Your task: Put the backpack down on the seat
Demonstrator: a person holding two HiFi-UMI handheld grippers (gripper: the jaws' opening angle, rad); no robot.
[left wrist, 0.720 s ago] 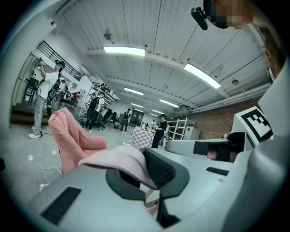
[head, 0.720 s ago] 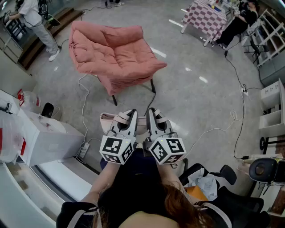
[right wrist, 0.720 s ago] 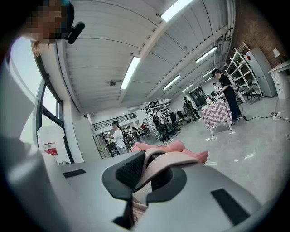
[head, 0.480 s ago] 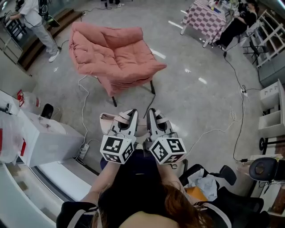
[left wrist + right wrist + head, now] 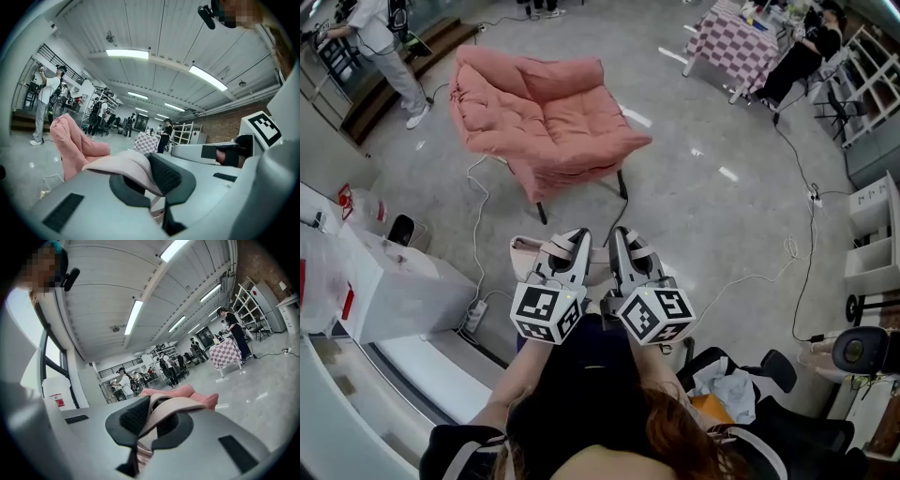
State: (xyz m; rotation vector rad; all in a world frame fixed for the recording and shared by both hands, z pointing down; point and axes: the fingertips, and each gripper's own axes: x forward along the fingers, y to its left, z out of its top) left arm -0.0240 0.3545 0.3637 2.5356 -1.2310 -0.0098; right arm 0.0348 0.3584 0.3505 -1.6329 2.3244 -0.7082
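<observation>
A pale pink backpack (image 5: 525, 252) hangs low in front of the person, mostly hidden under both grippers. My left gripper (image 5: 576, 242) is shut on one of its shoulder straps (image 5: 124, 163), which loops over the jaws. Close beside it, my right gripper (image 5: 622, 240) is shut on the other strap (image 5: 174, 405). The pink cushioned chair (image 5: 546, 112) stands on the floor ahead and slightly left, well apart from the backpack. It shows again beyond the jaws as the chair (image 5: 70, 145) in the left gripper view and the chair (image 5: 180, 393) in the right gripper view.
White boxes (image 5: 389, 291) stand close at the left, and a power strip and cables (image 5: 476, 225) run along the floor toward the chair. A black office chair (image 5: 769, 398) is at the lower right, a checkered table (image 5: 733, 39) far right, and a person (image 5: 380, 42) far left.
</observation>
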